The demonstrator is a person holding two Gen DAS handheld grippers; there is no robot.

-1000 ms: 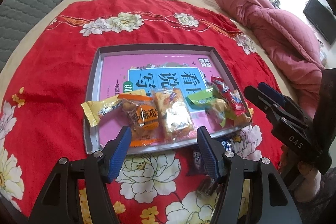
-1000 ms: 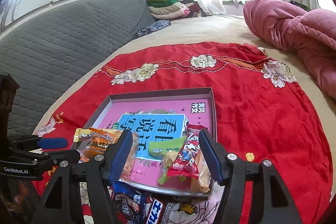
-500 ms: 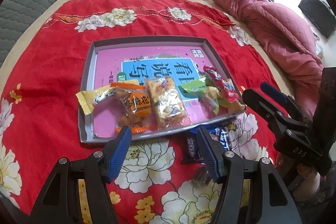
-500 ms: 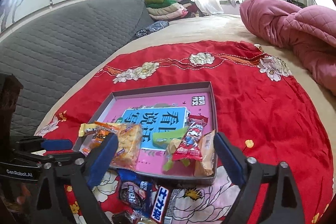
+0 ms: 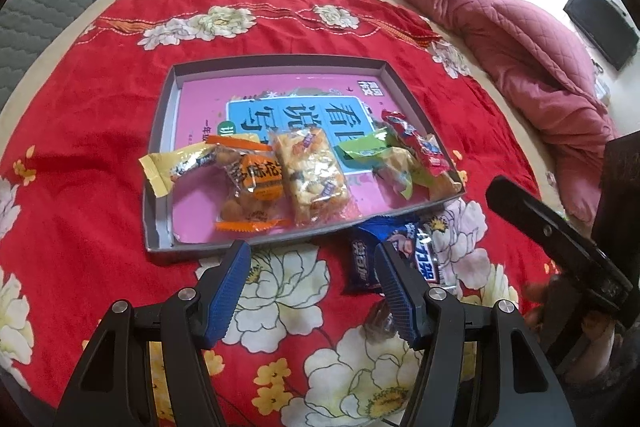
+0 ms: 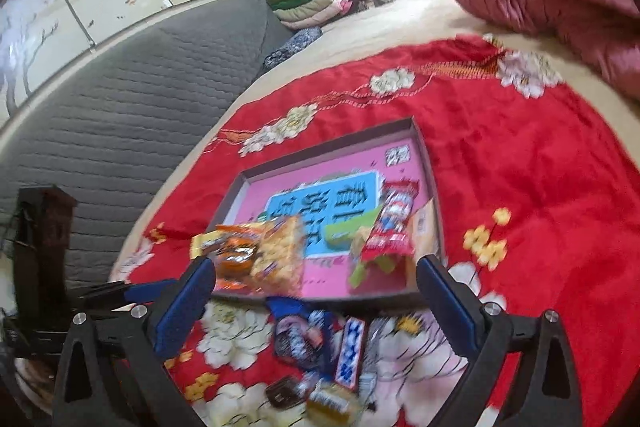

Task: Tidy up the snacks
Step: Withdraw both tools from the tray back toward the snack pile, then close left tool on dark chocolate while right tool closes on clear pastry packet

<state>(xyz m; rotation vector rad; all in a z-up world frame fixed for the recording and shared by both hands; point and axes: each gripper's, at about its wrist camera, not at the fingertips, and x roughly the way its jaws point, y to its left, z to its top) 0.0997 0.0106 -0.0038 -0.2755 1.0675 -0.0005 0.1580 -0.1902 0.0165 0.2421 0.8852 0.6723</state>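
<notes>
A grey-rimmed tray (image 5: 160,163) with a pink printed floor lies on a red flowered cloth (image 5: 80,107). In it lie a yellow pack (image 5: 176,167), an orange pack (image 5: 252,187), a clear cracker pack (image 5: 312,175), a green pack (image 5: 372,151) and a red pack (image 5: 416,143). Blue packs (image 5: 384,255) lie on the cloth just outside the tray's near edge. My left gripper (image 5: 312,251) hangs open over the cloth before the tray, holding nothing. My right gripper (image 6: 314,267) is opening wide above the loose packs (image 6: 300,339), gripping nothing.
A pink quilt (image 5: 520,39) is bunched at the back right of the bed. A grey padded headboard (image 6: 140,87) runs along the left, with folded clothes (image 6: 312,3) behind it. More small wrapped snacks (image 6: 332,403) lie on the cloth nearest me.
The right gripper's jaws have spread much wider, and it has rolled and drawn back from the tray. The left gripper has tipped back a little, so more cloth shows before the tray.
</notes>
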